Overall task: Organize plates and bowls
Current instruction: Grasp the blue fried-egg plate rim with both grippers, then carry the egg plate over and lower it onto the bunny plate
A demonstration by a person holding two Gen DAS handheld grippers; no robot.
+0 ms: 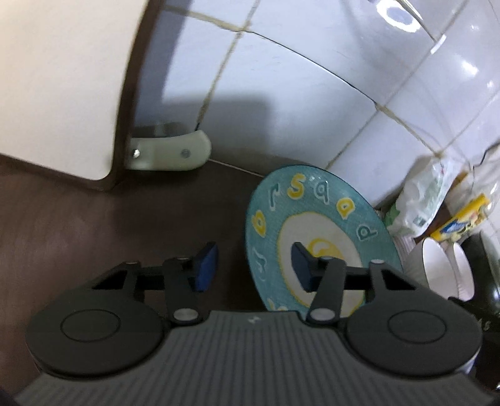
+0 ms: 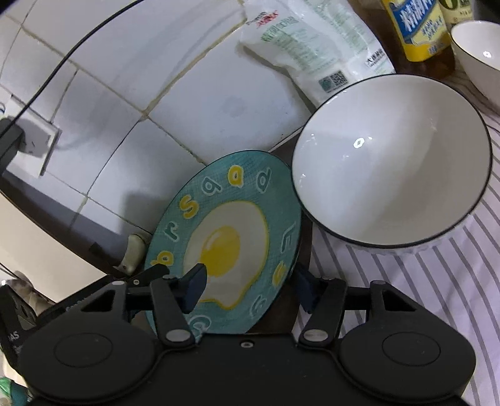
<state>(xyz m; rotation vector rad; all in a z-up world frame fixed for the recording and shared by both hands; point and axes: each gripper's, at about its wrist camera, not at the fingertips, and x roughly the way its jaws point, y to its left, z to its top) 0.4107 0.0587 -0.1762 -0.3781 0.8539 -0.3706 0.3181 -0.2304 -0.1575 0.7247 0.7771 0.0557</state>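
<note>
Straddling the teal egg plate [image 2: 225, 246], tilted on edge on the tabletop [image 1: 93, 237] beside the white bowl [image 2: 390, 162], my right claw [image 2: 250, 289] and left claw [image 1: 253, 265] stood spread, pads not pressing. Risk: uneven closing could slide the plate sideways.

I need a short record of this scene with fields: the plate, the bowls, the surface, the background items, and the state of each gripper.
plate: teal plate with a fried-egg picture and letters, standing tilted on its edge
bowls: large white bowl beside the plate; second white bowl behind it
surface: striped cloth under the large bowl
background: white bag, yellow-labelled bottle, tiled wall
left gripper: plate edge between its fingers, contact unclear
right gripper: plate between its fingers, contact unclear
</note>
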